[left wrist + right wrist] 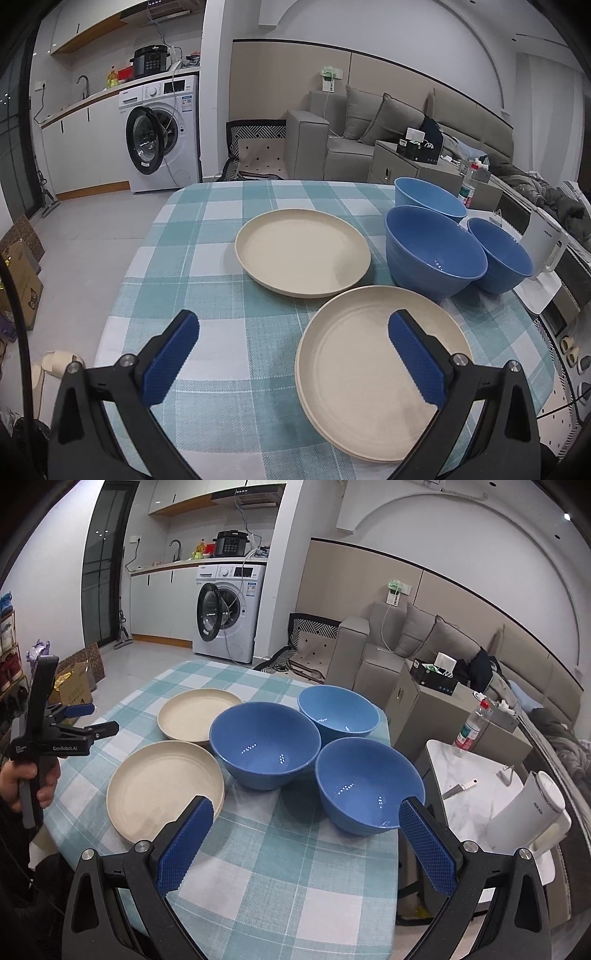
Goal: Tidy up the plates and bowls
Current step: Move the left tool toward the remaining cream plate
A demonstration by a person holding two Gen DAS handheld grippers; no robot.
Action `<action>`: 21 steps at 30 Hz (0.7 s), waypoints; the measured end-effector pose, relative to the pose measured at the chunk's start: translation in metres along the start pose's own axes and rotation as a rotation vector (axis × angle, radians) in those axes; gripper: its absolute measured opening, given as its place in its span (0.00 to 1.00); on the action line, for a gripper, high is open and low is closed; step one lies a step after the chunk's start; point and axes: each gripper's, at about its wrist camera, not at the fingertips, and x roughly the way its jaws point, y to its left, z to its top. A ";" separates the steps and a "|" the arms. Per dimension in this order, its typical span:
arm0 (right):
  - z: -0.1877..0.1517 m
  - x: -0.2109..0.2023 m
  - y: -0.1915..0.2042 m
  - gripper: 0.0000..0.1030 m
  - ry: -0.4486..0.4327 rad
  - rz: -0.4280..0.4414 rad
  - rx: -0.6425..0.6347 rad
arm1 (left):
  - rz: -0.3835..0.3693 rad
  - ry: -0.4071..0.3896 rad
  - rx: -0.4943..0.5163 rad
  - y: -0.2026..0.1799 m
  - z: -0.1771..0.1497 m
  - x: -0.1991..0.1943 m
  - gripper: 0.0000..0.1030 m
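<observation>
Left gripper (293, 354) spread wide, empty, above near plate (369, 373); right gripper (306, 834) likewise agape beside near bowl (365, 782); nothing stacked yet; likely next: pinch plate rim, lift onto far plate (301, 253)

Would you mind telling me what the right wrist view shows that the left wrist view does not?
Only the right wrist view shows the left gripper from outside, held by a hand, and the right gripper. Only the left wrist view shows the slippers on the floor. Both show two cream plates, three blue bowls, the checked tablecloth and the washing machine.
</observation>
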 end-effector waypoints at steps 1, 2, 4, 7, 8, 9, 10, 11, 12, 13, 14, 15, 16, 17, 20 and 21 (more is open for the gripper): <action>0.001 0.001 0.002 0.99 -0.003 0.009 0.000 | 0.001 0.000 -0.002 0.001 0.000 0.000 1.00; 0.004 0.003 0.005 0.99 -0.006 0.020 -0.002 | 0.003 -0.001 -0.005 0.001 0.000 0.000 1.00; 0.010 0.010 0.014 0.99 -0.006 0.046 -0.012 | 0.007 -0.001 -0.008 0.003 0.000 0.001 1.00; 0.021 0.022 0.029 0.99 -0.009 0.086 -0.032 | 0.015 0.000 -0.018 0.009 0.001 0.002 1.00; 0.024 0.026 0.034 0.99 -0.010 0.099 -0.039 | 0.017 0.001 -0.022 0.011 0.001 0.002 1.00; 0.029 0.031 0.041 0.99 -0.011 0.113 -0.047 | 0.021 0.003 -0.025 0.013 0.001 0.003 1.00; 0.032 0.034 0.045 0.99 -0.012 0.125 -0.052 | 0.027 0.004 -0.028 0.015 0.002 0.004 1.00; 0.037 0.039 0.051 0.99 -0.012 0.134 -0.055 | 0.033 0.006 -0.031 0.018 0.002 0.005 1.00; 0.040 0.043 0.056 0.99 -0.013 0.146 -0.061 | 0.038 0.006 -0.035 0.020 0.003 0.007 1.00; 0.044 0.047 0.060 0.99 -0.012 0.157 -0.066 | 0.041 0.008 -0.040 0.023 0.003 0.008 1.00; 0.048 0.052 0.065 0.99 -0.011 0.166 -0.068 | 0.045 0.009 -0.046 0.025 0.004 0.009 1.00; 0.051 0.057 0.070 0.99 -0.008 0.175 -0.070 | 0.048 0.010 -0.052 0.028 0.005 0.010 1.00; 0.054 0.063 0.074 0.99 -0.006 0.187 -0.071 | 0.049 0.012 -0.057 0.030 0.005 0.012 1.00; 0.057 0.067 0.078 0.99 -0.004 0.195 -0.070 | 0.050 0.013 -0.060 0.032 0.006 0.014 1.00; 0.066 0.080 0.087 0.99 0.001 0.219 -0.068 | 0.060 0.018 -0.069 0.038 0.010 0.020 1.00; 0.069 0.084 0.090 0.99 0.002 0.225 -0.067 | 0.060 0.021 -0.073 0.040 0.011 0.023 1.00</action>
